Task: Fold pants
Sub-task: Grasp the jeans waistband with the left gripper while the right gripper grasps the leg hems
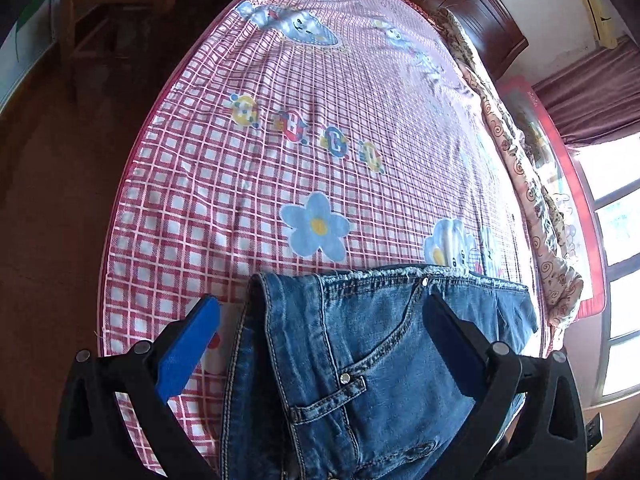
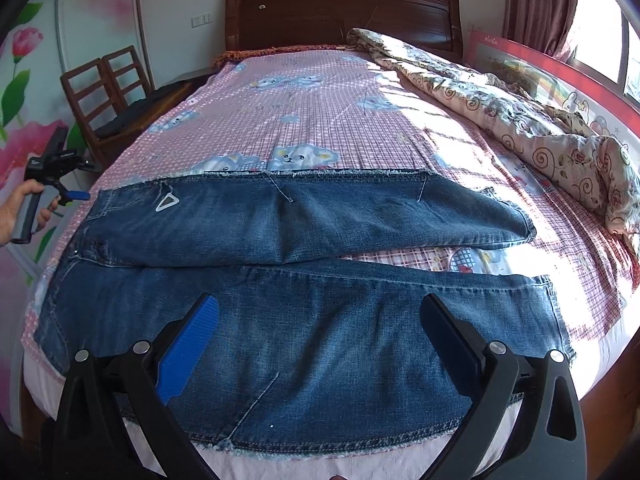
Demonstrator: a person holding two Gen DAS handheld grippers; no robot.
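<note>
Blue denim pants lie spread flat across the foot of the bed, waist at the left, both legs running to the right. In the left wrist view the waist end with its pocket lies between the fingers. My left gripper is open, just above the waist; it also shows in the right wrist view, held at the bed's left edge. My right gripper is open, above the near leg by the front edge.
The bed has a pink checked sheet with cartoon prints. A rumpled floral quilt lies along the right side by a red rail. A wooden headboard stands at the back; wooden chairs stand left.
</note>
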